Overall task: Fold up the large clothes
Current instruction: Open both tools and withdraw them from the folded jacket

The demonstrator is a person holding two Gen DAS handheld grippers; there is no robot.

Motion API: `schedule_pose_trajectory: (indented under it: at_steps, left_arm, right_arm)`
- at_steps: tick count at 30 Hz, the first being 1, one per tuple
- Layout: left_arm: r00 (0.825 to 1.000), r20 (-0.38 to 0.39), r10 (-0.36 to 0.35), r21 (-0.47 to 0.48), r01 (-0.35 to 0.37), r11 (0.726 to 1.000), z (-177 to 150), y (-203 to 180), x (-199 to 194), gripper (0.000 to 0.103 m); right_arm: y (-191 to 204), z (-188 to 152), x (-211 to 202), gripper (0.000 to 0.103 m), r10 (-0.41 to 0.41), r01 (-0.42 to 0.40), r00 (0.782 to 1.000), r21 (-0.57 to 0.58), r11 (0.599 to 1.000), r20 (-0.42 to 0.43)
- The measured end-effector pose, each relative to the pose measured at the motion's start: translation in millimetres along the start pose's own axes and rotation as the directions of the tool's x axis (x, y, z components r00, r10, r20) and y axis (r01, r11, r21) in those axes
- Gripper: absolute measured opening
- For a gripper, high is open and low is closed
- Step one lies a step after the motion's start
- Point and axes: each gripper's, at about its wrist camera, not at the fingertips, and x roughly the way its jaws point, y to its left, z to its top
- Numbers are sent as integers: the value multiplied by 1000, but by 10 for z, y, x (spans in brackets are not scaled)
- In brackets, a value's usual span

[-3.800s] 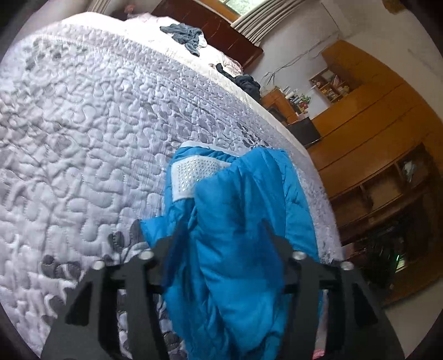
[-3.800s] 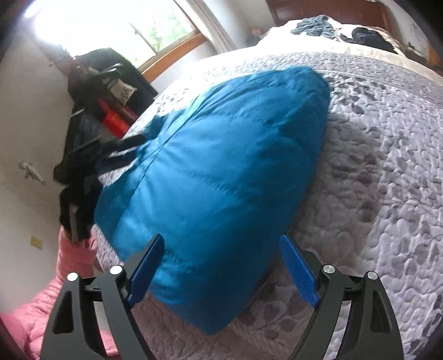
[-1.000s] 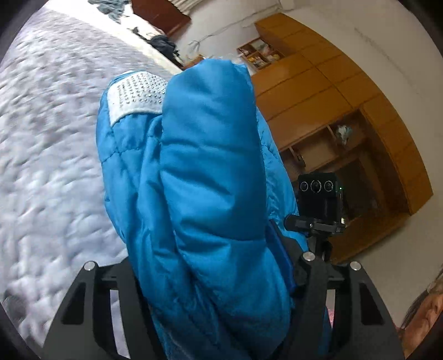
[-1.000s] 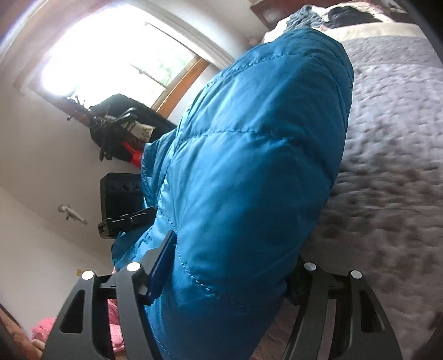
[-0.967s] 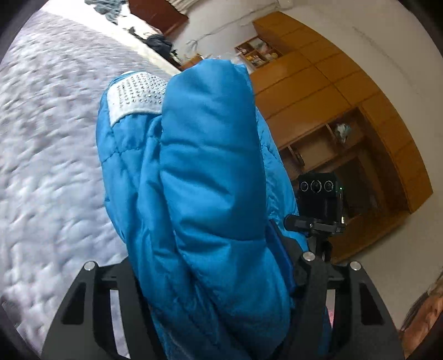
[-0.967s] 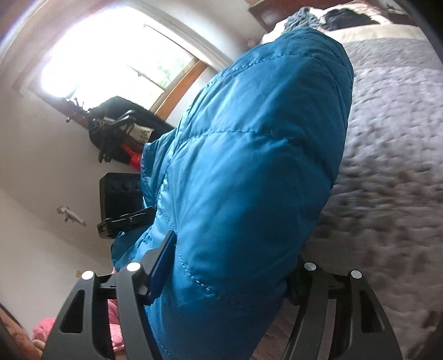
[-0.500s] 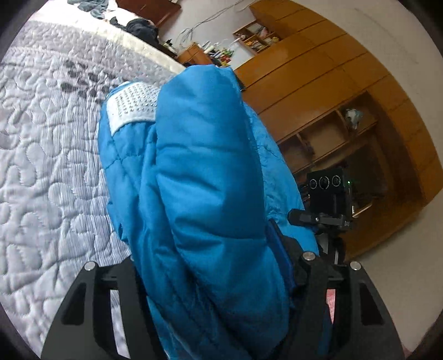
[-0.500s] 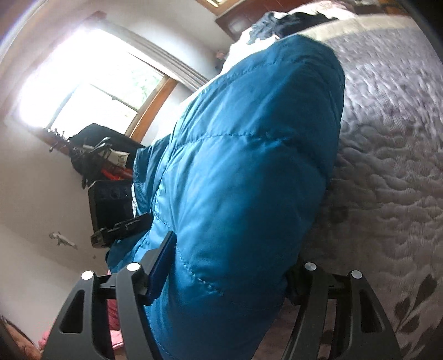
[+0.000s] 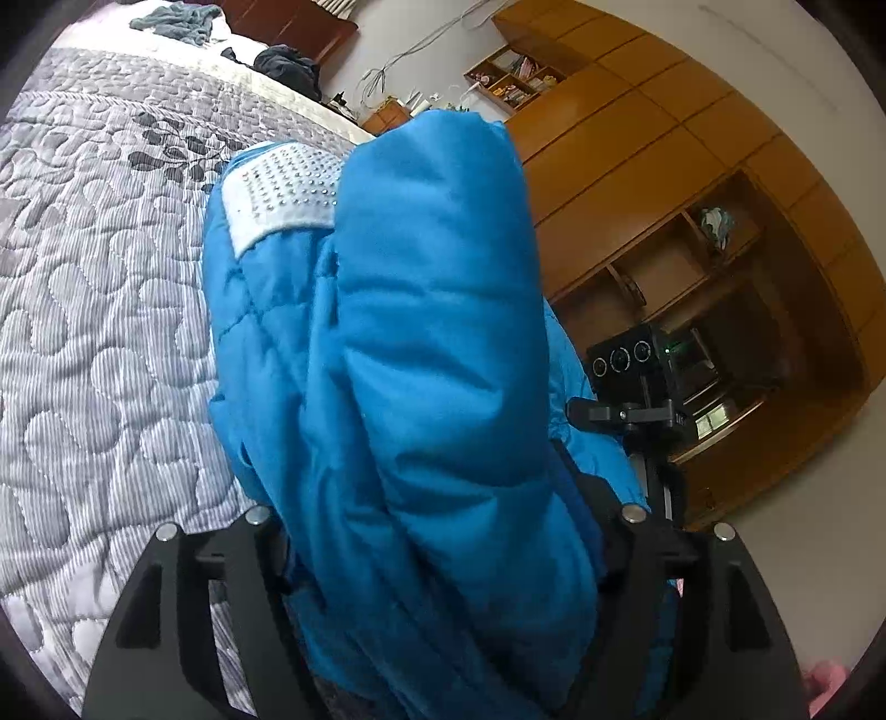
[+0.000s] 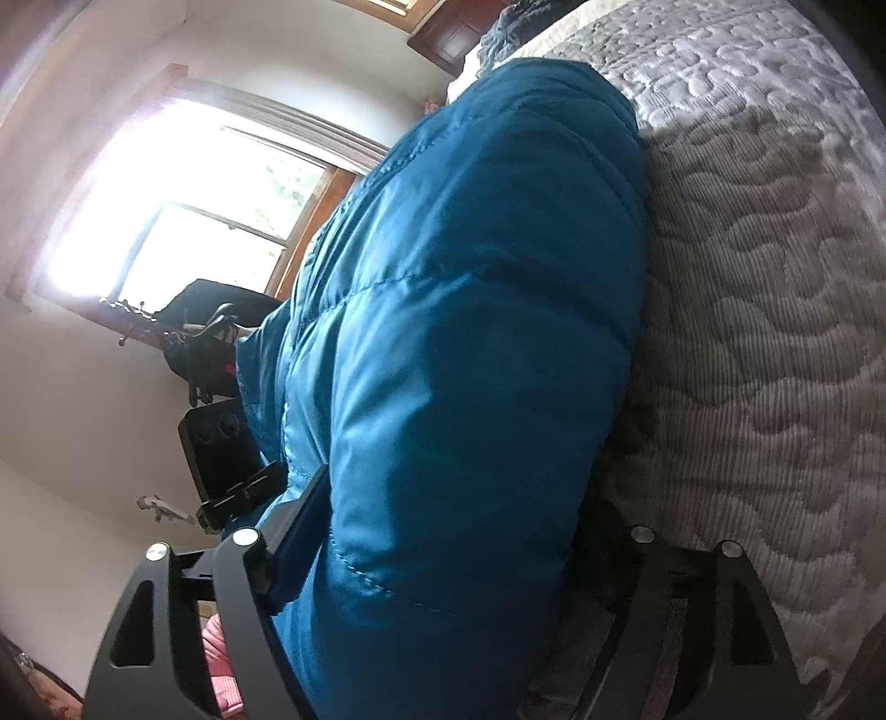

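Note:
A folded blue padded jacket (image 9: 421, 354) with a white studded patch (image 9: 282, 194) fills the left wrist view, lifted over the grey quilted bed (image 9: 94, 310). My left gripper (image 9: 437, 531) is shut on the jacket's bulk, which hides the fingertips. In the right wrist view the same blue jacket (image 10: 465, 332) bulges between the black fingers of my right gripper (image 10: 443, 526), shut on it from the other end. The quilted bed (image 10: 775, 310) lies to the right of the jacket there. The other gripper's camera box (image 9: 631, 360) shows behind the jacket.
Loose dark clothes (image 9: 288, 61) and a grey-blue garment (image 9: 183, 19) lie at the bed's head. A wooden wardrobe with shelves (image 9: 692, 221) stands right of the bed. A bright window (image 10: 188, 221) and a dark bag on a rack (image 10: 210, 332) are on the other side.
Both grippers closed on the jacket and raised it off the bed. Over the last second the bundle has tilted back toward the quilt, which shows larger and sharper now.

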Motion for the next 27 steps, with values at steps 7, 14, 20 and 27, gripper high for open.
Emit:
schedule_pose_trajectory:
  at_steps: [7, 14, 20, 27]
  left_arm:
    - [1000, 4, -3, -11, 3, 1000, -53, 103, -53, 74]
    - [998, 11, 60, -18, -60, 998, -105, -38, -236, 75]
    - [984, 45, 170, -5, -170, 985, -213, -285, -579, 77]
    - [892, 166, 421, 101, -440, 892, -476, -797, -981, 91]
  right_arm:
    - [-295, -85, -138, 81, 14, -14, 999, 1, 1000, 33]
    - [-229, -232, -226, 91, -35, 35, 997, 4, 999, 62]
    - [65, -510, -548, 95, -174, 180, 978, -47, 982, 114]
    - [468, -961, -741, 100, -427, 455, 877, -94, 886, 219]
